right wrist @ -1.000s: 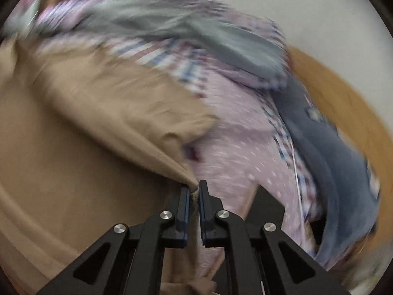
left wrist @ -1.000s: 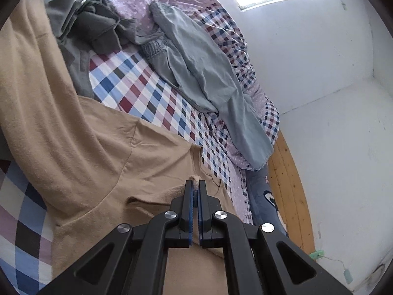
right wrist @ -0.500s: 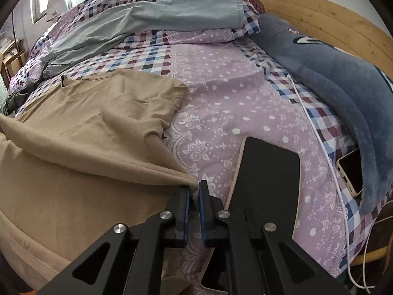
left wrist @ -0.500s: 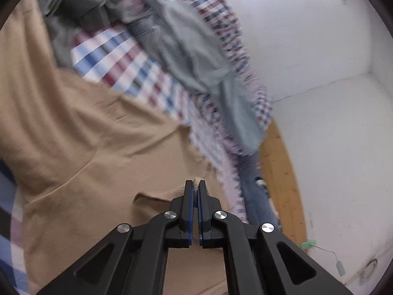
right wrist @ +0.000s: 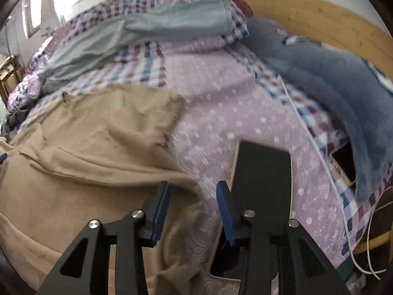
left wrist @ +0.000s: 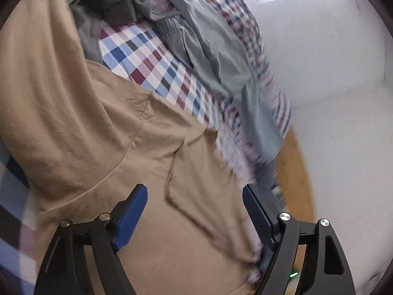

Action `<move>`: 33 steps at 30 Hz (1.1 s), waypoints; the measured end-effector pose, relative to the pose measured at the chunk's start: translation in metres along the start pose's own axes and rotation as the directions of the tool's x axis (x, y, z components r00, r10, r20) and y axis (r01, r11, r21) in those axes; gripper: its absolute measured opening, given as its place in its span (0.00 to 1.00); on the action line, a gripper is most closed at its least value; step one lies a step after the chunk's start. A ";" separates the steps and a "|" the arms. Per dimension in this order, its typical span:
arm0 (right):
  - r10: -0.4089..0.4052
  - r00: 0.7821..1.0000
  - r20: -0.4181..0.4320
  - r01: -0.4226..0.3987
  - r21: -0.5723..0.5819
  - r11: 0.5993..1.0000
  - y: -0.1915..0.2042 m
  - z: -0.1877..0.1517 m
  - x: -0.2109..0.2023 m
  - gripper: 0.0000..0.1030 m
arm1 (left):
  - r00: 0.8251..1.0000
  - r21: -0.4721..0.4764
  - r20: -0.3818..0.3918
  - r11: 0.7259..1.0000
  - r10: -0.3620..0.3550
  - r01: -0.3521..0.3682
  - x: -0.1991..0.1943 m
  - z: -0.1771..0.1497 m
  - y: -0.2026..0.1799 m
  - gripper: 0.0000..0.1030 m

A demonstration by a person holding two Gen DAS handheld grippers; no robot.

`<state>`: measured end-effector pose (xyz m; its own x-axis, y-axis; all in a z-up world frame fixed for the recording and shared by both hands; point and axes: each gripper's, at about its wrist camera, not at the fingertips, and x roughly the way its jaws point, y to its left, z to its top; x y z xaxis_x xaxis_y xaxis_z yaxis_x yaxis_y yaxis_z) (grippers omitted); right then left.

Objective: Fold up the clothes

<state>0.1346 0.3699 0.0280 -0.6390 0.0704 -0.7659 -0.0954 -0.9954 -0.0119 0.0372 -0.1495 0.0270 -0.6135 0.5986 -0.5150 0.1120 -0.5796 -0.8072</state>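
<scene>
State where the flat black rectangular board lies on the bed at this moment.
In the right wrist view the flat black rectangular board lies on the lilac dotted bedspread, right of the tan cotton shirt, just beyond the open right gripper.

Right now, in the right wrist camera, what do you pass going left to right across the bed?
Tan shirt → purple dotted bedspread → white cable → fuzzy blue blanket.
</scene>
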 end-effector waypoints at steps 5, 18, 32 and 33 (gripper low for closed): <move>0.036 0.999 0.035 -0.034 -0.033 0.999 0.021 0.007 -0.007 0.44 | 0.996 0.109 -0.088 0.994 0.017 -0.008 0.023 -0.008 -0.021 0.74; 0.075 0.996 0.040 -0.075 -0.011 0.997 0.023 0.008 -0.003 0.45 | 0.958 0.086 -0.124 0.965 0.257 -0.247 0.077 0.004 -0.011 0.10; 0.082 0.991 0.102 -0.093 0.113 0.989 -0.014 0.027 -0.002 0.45 | 0.989 -0.017 0.037 0.989 0.146 -0.145 -0.027 -0.047 -0.010 0.00; 0.088 0.991 0.104 -0.100 0.120 0.988 -0.015 0.031 0.000 0.45 | 0.990 -0.009 0.026 0.990 0.138 -0.138 -0.027 -0.049 -0.009 0.00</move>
<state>0.1124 0.3870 0.0478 -0.7205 -0.0111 -0.6933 -0.1219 -0.9823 0.1424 0.0914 -0.1332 0.0339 -0.6124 0.4982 -0.6138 0.2026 -0.6516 -0.7310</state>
